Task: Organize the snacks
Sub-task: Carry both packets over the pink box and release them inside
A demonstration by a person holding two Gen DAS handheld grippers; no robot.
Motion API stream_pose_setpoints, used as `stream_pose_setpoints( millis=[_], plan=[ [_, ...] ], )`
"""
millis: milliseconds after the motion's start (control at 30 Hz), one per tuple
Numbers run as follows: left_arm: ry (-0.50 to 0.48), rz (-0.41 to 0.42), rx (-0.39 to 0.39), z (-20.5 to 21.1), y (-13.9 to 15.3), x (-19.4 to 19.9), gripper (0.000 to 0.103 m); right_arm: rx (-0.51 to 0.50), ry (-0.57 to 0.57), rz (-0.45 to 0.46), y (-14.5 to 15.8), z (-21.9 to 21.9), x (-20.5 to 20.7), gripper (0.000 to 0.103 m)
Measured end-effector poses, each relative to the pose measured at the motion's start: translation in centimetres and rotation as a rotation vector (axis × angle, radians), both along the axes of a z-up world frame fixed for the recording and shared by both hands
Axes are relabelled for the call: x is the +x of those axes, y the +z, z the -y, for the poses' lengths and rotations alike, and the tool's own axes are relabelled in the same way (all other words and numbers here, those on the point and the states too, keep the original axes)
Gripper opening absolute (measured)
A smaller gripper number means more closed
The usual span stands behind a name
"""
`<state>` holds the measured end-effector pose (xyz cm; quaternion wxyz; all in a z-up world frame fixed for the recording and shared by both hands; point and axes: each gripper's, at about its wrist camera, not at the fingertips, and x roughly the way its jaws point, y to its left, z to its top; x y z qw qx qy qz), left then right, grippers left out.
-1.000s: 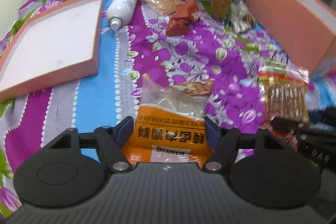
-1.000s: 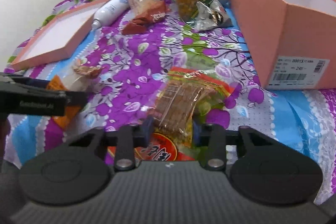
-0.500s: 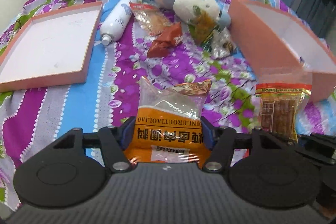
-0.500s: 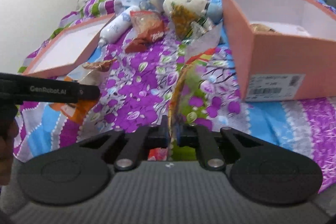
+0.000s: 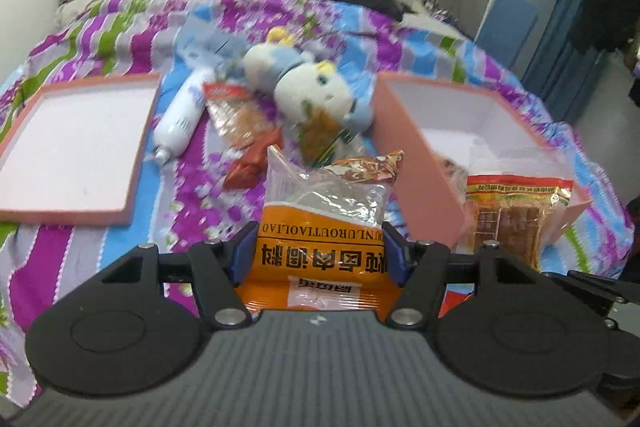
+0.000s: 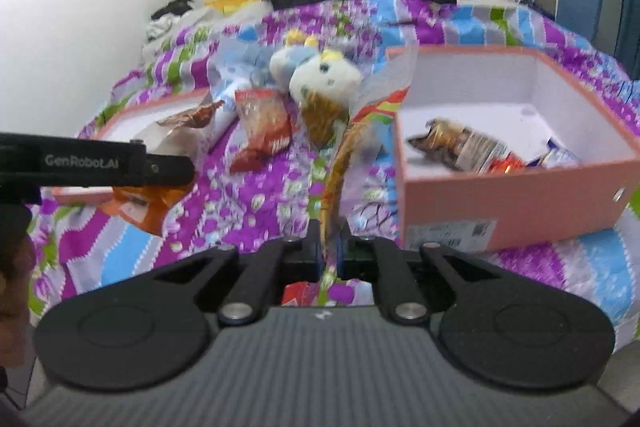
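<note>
Your left gripper is clamped across the width of an orange-and-clear plastic snack bag with black lettering, its blue pads pressing the bag's two side edges, and the bag is held up off the purple, blue and green flowered bedspread.

Your right gripper is pinched nearly closed on a clear packet of brown biscuit squares with a red, yellow and green header. Its jaws have just been closing on that packet, which now stands edge-on between them in the right wrist view. In the left wrist view the same packet hangs in front of the near corner of the open salmon-pink cardboard box with a white inside, on the right of the bed.

That box already holds several wrappers. Its flat pink lid lies open side up on the left. Between lid and box, farther away, lie a white spray bottle, a red and orange crinkled snack bag and a white-and-blue plush toy, with another snack packet leaning against the toy.
</note>
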<state>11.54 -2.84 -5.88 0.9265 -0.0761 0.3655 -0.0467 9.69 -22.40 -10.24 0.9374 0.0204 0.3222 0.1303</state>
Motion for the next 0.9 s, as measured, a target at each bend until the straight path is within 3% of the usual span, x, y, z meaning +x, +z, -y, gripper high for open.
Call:
stream_pose_setpoints(
  millis=[467,700,900],
  plan=[
    [-0.113,0.153,-0.066,5.4,6.9,3.6,0.068,-0.011,-0.109,0.172,6.4,6.0,2.2,0.009],
    [-0.195,0.117,-0.081,9.5,5.8,8.1,0.068,-0.017,-0.186,0.176,5.3,9.7,5.0,0.009],
    [-0.285,0.060,-0.100,13.9,3.3,13.3,0.068,-0.035,-0.245,0.151,3.4,12.4,7.9,0.010]
  ],
)
